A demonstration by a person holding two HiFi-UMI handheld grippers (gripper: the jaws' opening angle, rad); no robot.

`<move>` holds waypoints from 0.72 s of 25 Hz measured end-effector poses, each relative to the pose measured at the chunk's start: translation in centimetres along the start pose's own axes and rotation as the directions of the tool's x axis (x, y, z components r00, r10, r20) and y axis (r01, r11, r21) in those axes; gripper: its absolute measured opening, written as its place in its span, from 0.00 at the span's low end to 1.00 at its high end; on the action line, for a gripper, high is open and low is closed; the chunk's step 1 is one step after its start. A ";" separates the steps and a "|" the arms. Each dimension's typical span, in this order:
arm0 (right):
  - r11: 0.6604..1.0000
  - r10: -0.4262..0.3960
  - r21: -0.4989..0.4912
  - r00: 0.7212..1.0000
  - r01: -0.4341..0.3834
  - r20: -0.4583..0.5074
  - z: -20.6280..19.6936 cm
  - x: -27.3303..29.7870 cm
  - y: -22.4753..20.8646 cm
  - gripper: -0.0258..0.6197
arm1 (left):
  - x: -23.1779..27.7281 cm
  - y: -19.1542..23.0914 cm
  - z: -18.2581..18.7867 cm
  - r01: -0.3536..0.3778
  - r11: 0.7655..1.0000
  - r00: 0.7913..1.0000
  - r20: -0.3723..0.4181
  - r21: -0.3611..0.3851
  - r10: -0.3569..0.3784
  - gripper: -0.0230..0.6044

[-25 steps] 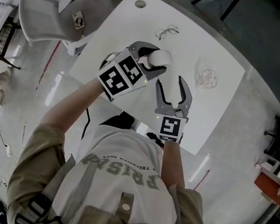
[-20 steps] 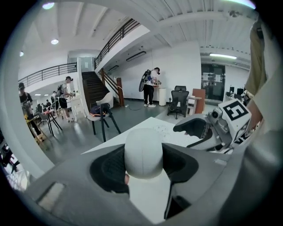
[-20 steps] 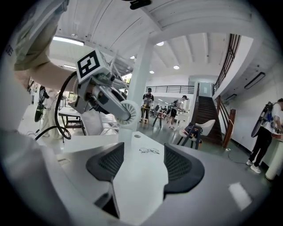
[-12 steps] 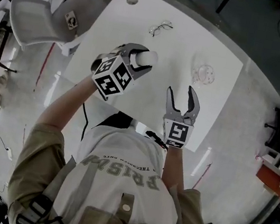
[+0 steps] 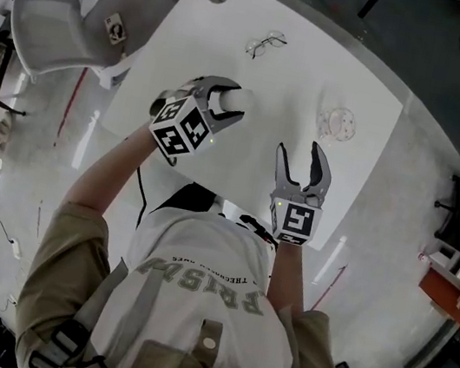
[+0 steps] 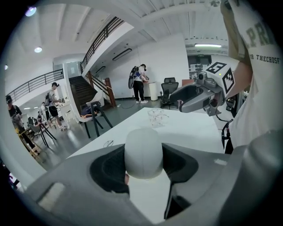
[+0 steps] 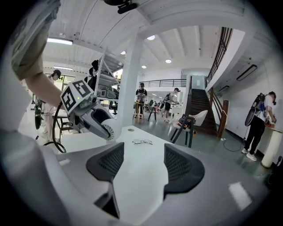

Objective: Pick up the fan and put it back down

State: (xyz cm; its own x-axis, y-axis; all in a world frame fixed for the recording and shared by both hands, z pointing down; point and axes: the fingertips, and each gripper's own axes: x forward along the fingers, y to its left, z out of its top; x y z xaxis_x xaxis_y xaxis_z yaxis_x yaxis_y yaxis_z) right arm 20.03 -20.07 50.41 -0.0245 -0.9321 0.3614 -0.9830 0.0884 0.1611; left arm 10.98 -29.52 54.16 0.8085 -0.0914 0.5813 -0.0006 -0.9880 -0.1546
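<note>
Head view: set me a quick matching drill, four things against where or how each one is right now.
Things:
1. fan
2. glasses
3. clear cup
4. right gripper

States:
A. open, nothing between the jaws
B. lying flat on the table, far side
C. gripped by the left gripper
D. upright on the table, right side

Pairs: 1-C, 2-B, 3-D, 4-A

In the head view we look steeply down on the white table (image 5: 300, 85) from above the person. Each gripper view sits close behind its own jaws, facing across the tabletop; all three share the eyeglasses (image 5: 265, 46).
</note>
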 end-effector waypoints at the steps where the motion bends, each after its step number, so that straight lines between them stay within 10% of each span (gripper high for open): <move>1: 1.000 0.004 0.006 1.000 -0.004 0.001 0.0 0.1 0.1 0.44 | 0.1 -0.1 -0.3 0.004 1.000 1.000 0.003 0.002 -0.004 0.39; 18: 0.996 -0.004 0.093 0.999 0.000 0.035 2.0 2.5 0.5 0.44 | 1.5 -0.5 -2.4 0.066 0.998 0.996 0.060 -0.019 -0.064 0.39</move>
State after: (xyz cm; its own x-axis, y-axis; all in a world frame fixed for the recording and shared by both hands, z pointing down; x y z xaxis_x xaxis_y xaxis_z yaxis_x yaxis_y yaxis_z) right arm 19.09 -23.04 49.61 -0.0272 -0.9440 0.3288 -0.9956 0.0550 0.0755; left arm 10.82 -29.42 57.04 0.8405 -0.0201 0.5414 0.0415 -0.9940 -0.1012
